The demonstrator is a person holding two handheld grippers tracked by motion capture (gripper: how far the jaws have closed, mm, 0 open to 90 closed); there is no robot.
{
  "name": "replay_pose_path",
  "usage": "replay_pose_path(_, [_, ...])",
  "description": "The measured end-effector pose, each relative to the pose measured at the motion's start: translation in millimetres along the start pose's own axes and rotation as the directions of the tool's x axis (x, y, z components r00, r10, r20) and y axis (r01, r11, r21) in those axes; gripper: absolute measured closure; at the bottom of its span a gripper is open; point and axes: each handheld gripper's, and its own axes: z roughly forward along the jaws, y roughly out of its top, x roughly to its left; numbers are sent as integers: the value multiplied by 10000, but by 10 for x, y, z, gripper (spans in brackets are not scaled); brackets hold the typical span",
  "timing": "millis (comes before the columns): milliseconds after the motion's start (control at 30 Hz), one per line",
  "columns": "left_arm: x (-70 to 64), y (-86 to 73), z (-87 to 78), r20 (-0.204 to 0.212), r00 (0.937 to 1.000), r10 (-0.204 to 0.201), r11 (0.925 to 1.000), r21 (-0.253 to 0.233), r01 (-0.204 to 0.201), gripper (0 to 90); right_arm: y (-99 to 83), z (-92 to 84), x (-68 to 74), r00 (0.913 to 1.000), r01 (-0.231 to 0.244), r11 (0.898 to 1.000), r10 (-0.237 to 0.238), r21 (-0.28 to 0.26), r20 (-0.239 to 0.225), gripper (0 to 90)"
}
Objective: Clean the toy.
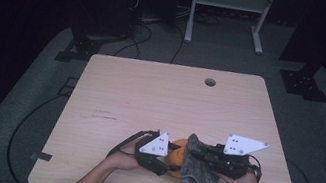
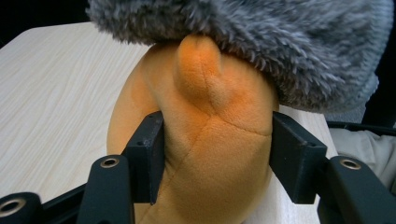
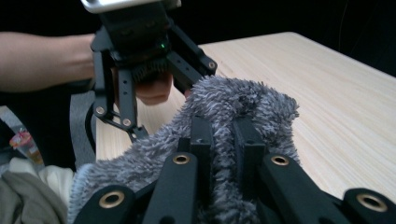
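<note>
Near the table's (image 1: 116, 88) front edge, left gripper (image 2: 217, 154) clamps the orange plush toy (image 2: 205, 140); right gripper (image 3: 223, 140), immediately right, pinches the grey fuzzy cloth (image 3: 233, 100) draped over it.

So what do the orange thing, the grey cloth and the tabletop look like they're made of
The orange toy looks like soft short-pile plush: matte, with stitched seams, and it dents between the left gripper pads. The grey cloth looks like long, shaggy fleece or microfibre, its fibres standing up where the right gripper pinches it. The table appears to be pale wood-grain laminate, smooth and matte; real wood can't be excluded.
</note>
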Motion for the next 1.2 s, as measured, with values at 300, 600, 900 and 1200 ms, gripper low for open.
replay_pose_path(300, [-60,-11,40,276,9976,636,9978,163,-641,399,-57,28,-20,9988,-417,9991,418,59,-273,805])
replay_pose_path(600, [5,-58,15,343,9992,217,9996,-179,-211,396,-260,-119,-262,9927,-1115,9929,1093,409,519,806])
replay_pose_path(900, [3,-41,68,-77,10000,-1,10000,59,1,330,-145,-27,-137,9982,-601,9981,602,117,-77,807])
replay_pose_path(1200, [100,-129,4,-4,9965,-833,9962,-265,833,376,-435,-225,-396,9837,-1715,9842,1686,449,625,808])
